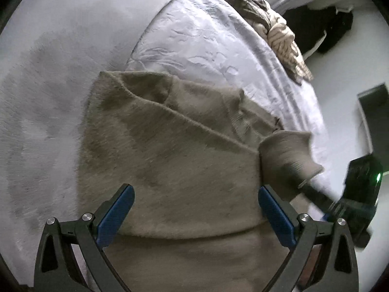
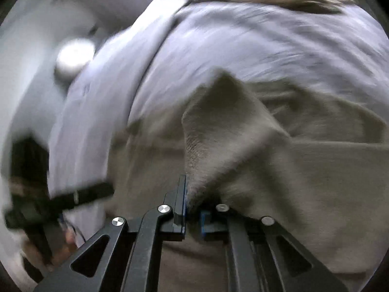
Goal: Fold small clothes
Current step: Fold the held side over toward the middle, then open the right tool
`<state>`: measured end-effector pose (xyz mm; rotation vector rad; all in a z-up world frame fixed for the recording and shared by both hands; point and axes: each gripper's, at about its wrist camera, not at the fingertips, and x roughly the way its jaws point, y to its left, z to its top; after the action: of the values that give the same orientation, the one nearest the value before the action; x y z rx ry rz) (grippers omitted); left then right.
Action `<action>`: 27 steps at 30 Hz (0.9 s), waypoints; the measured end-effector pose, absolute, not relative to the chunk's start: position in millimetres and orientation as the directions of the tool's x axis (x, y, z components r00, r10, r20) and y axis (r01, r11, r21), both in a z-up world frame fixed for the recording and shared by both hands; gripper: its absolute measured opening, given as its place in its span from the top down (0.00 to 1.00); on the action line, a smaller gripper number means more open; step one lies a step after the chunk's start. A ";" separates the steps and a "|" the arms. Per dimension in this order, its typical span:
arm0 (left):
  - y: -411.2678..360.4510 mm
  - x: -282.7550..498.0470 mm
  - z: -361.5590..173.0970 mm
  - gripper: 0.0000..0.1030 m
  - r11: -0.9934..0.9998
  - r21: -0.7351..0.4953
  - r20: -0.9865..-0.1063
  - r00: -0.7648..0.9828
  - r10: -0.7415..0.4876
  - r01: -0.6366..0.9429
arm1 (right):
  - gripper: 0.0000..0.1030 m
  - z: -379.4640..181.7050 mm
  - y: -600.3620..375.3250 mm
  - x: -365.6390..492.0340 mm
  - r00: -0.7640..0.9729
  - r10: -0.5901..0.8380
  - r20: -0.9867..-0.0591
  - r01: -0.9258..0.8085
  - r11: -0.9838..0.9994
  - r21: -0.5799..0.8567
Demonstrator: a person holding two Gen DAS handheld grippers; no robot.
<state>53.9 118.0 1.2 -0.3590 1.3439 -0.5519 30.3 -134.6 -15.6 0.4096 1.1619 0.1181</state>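
Observation:
A beige fuzzy sweater [image 1: 175, 150] lies spread on the bed, partly folded with a diagonal crease. My left gripper [image 1: 195, 189] hovers over its lower half, blue pads wide open with nothing between them. At the sweater's right side, my right gripper [image 1: 302, 183] holds a sleeve cuff [image 1: 284, 153] lifted off the bed. In the right wrist view, which is blurred, the right gripper [image 2: 192, 202] is shut on that sleeve [image 2: 218, 126], which stands up as a peak above the sweater body [image 2: 304, 182]. The left gripper [image 2: 80, 196] shows as a dark blur at the left.
The sweater rests on a pale fluffy blanket [image 1: 48, 73] and a white quilted bedspread [image 1: 206, 43]. A crumpled tan striped cloth [image 1: 279, 34] lies along the bed's far edge. Dark items [image 1: 316, 29] and a black box [image 1: 372, 112] are on the floor beyond.

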 end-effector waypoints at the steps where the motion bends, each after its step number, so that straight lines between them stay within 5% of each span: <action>1: 117.0 54.7 -0.9 0.01 0.816 -0.553 -0.810 0.121 -0.574 0.165 | 0.86 -21.2 -128.2 28.2 0.371 0.295 -0.881 0.110 0.928 0.357; 5: 98.2 64.3 -16.2 0.01 0.803 -0.572 -0.805 0.071 -0.589 0.168 | 0.57 -29.2 -123.7 16.3 0.324 0.324 -0.889 0.115 0.919 0.377; 17: 53.3 50.9 -22.1 0.01 0.799 -0.540 -0.827 0.011 -0.562 0.263 | 0.57 -36.6 -276.8 -134.1 0.465 0.306 -0.831 0.646 0.525 0.555; 20: 46.6 54.9 -24.3 0.30 0.816 -0.509 -0.846 0.016 -0.533 0.274 | 0.58 -41.2 -308.5 -150.8 0.534 0.292 -0.794 0.677 0.414 0.608; 21: 46.1 57.0 -25.5 0.64 0.824 -0.496 -0.854 0.016 -0.520 0.275 | 0.63 -38.9 -315.5 -152.0 0.547 0.280 -0.789 0.673 0.414 0.613; 22: 45.5 60.1 -27.8 0.93 0.827 -0.489 -0.860 0.004 -0.510 0.277 | 0.92 -35.7 -320.1 -148.1 0.534 0.254 -0.806 0.676 0.445 0.588; 27: 57.7 59.6 -14.1 0.93 0.798 -0.533 -0.828 0.022 -0.560 0.281 | 0.94 -6.9 -321.3 -138.5 0.493 0.187 -0.850 0.585 0.652 0.482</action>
<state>59.6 57.7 -14.1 -0.2453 1.4057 -0.6616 -138.5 -321.3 -6.9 0.8613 1.0565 -0.2820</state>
